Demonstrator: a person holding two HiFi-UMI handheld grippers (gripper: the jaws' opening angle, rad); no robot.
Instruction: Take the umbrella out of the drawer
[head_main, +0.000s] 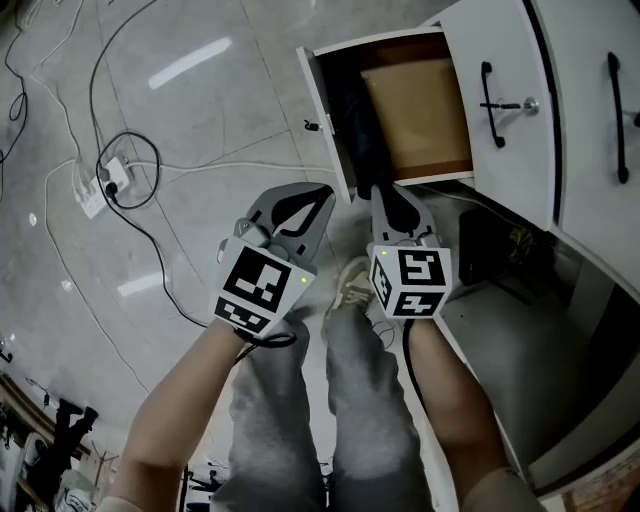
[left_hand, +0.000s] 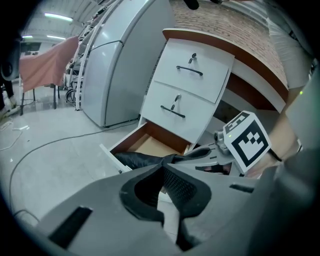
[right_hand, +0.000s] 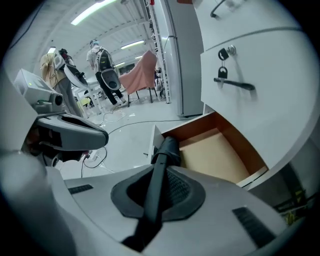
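The umbrella (head_main: 352, 130), one dark folded one, lies inside the open drawer (head_main: 420, 110) in the upper middle of the head view, stretched along the drawer's left wall just behind its white front panel. Its near end pokes out toward the lower edge of the drawer. That end is pinched by the right tongs (head_main: 385, 200): in the right gripper view the slim dark shaft runs straight between the two pads, which press on it from both sides. The left tongs (head_main: 322, 195) hover just beside them, left of centre. Their tips are pressed together with nothing between them, and they touch neither umbrella nor drawer. The step in hand looks like the lift-out itself, with the grip made and most of the umbrella's length inside the drawer. The next move probably calls for raising the gripped end and drawing the whole length up and clear of the drawer's wall. The far end could catch on the front panel or the rim, and the thin shaft might swivel in a one-point pinch. By count there is one umbrella, one open drawer, two shut drawer fronts (left_hand: 192, 67) stacked above it, each with a black handle, and two tongs. Loose cables (head_main: 130, 160) trail over the floor at the left.
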